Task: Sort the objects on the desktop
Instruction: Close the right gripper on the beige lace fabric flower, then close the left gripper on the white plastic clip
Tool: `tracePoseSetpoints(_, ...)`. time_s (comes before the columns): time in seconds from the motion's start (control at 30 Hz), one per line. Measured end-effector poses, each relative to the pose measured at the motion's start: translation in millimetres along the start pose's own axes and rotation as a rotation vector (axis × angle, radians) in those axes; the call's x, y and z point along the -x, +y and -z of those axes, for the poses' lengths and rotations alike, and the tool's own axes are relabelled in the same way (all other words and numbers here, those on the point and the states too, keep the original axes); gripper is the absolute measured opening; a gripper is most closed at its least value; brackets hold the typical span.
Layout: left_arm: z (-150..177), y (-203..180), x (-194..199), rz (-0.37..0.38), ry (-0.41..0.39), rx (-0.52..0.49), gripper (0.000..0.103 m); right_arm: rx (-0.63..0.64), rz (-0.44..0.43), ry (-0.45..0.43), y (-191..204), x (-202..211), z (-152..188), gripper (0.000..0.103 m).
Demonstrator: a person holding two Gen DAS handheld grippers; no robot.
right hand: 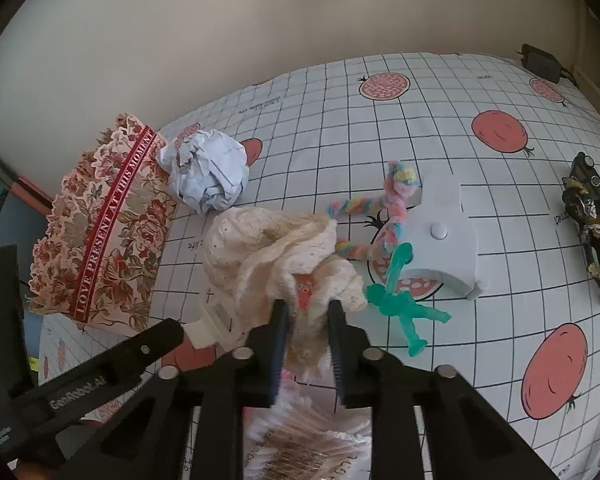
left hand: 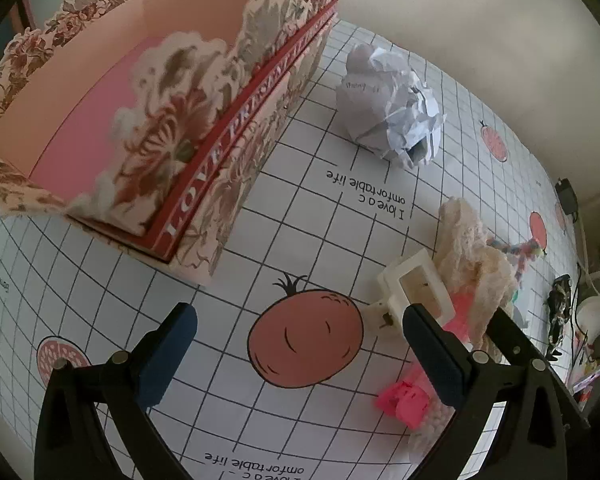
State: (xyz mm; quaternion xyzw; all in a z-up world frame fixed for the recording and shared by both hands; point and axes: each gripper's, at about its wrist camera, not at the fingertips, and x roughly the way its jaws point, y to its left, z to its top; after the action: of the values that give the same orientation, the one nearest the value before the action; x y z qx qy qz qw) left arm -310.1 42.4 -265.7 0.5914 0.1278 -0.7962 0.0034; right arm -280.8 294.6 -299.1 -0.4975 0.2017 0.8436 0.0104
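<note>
My right gripper (right hand: 308, 312) is shut on a crumpled cream lace cloth (right hand: 276, 244), its pads pinching the cloth's near edge, where something pink shows in the folds. The same cloth (left hand: 472, 256) appears in the left wrist view, beside a white clip (left hand: 412, 288) and a pink plastic piece (left hand: 404, 400). My left gripper (left hand: 300, 340) hangs open over a printed tomato on the tablecloth, with nothing between its fingers. An open floral gift box (left hand: 140, 120) with a pink inside stands to its upper left. A crumpled paper ball (left hand: 392, 100) lies just right of the box.
To the right of the cloth lie a rainbow pipe-cleaner figure (right hand: 384, 208), a green plastic figure (right hand: 404, 304) and a white plastic housing (right hand: 448, 232). A black toy (right hand: 596, 216) lies at the far right. A packet of cotton swabs (right hand: 308, 432) lies under my right gripper.
</note>
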Motion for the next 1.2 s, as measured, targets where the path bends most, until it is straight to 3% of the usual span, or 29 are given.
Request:
tracePoseSetpoints(0.07, 0.1, -2.3, 0.1, 0.006, 0.003, -0.003, 0.102, -0.004, -0.001, -0.009, -1.2, 2.4, -0.7, 0.012)
tracePoseSetpoints(0.27, -0.9, -12.1, 4.6, 0.046, -0.013, -0.018, 0.102, -0.027, -0.024, -0.069, -6.9, 18.1, -6.9, 0.010)
tracePoseSetpoints(0.7, -4.5, -47.7, 10.6, 0.099, -0.067, -0.099, 0.102, -0.014, -0.114, -0.312, -7.6, 70.7, -15.5, 0.010)
tracePoseSetpoints(0.87, -3.0, -60.4, 2.9, 0.101, -0.060, -0.127, 0.102, -0.021, -0.120, -0.305, -11.3, 72.3, -16.7, 0.010)
tracePoseSetpoints(1.03, -10.6, -79.1, -11.2, 0.081, -0.054, -0.156, 0.102, -0.059, -0.102, -0.240, -21.5, 59.8, -16.4, 0.010)
tracePoseSetpoints(1.2, -5.7, -81.5, -14.7, 0.065, -0.041, -0.176, 0.090, -0.072, -0.098, -0.241, -29.0, 62.0, -14.0, 0.010)
